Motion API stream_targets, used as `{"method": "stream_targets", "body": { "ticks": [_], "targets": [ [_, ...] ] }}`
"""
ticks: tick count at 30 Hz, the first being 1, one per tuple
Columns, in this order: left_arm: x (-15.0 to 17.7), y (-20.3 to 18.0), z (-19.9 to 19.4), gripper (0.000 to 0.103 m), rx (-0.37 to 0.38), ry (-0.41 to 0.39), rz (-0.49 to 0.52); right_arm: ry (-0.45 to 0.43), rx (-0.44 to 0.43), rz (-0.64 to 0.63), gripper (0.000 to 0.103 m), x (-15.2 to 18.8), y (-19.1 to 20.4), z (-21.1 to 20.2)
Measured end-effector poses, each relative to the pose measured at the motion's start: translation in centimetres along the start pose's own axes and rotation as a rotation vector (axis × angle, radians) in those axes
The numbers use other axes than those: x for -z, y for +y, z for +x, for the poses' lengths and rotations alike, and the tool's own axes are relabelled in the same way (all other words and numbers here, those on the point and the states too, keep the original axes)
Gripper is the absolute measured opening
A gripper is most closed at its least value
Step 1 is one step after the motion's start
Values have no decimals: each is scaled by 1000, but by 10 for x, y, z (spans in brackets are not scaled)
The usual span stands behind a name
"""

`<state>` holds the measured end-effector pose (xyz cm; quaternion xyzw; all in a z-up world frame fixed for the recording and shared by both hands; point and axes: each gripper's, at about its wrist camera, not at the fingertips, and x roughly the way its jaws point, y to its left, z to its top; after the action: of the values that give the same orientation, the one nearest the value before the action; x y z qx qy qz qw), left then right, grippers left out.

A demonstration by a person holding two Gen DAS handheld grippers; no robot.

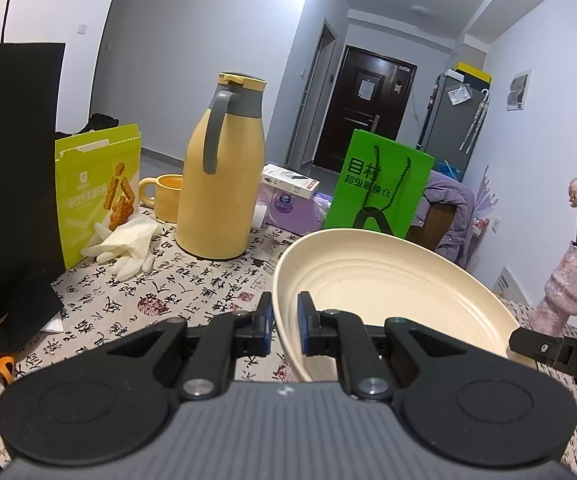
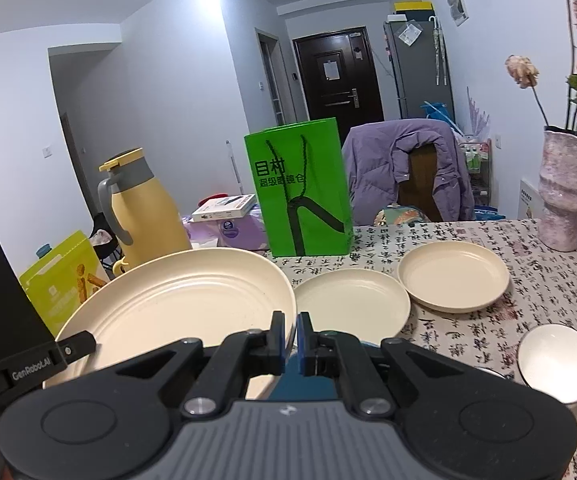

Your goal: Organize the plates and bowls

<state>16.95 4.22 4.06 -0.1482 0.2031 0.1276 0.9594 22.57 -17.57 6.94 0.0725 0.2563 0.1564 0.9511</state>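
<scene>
Big plate (image 1: 388, 292) held off the bench (image 1: 192, 280), tilted, by both tools: left tool (image 1: 286, 320) clamped on its left rim, right tool (image 2: 291, 338) clamped on the right rim (jaws narrow, rim pinched between the pads). Two smaller plates (image 2: 352, 300) (image 2: 454, 280) lie flat on the bench to the right, touching or nearly so. White bowl (image 2: 556, 360) near the right edge. Flask (image 1: 222, 176), green bag (image 2: 304, 188), vase (image 2: 564, 192) behind.

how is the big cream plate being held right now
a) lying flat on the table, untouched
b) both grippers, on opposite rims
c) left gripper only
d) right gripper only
b: the left gripper and the right gripper each clamp a rim of the big cream plate, which is tilted.
</scene>
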Motion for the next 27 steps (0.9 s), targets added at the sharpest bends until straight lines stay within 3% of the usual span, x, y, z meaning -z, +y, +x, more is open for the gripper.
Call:
{"method": "stream_targets", "body": {
  "ticks": [27],
  "targets": [
    [41, -38, -57, 14, 37, 3, 87, -36, 47, 41, 6, 37, -40, -74]
  ]
}}
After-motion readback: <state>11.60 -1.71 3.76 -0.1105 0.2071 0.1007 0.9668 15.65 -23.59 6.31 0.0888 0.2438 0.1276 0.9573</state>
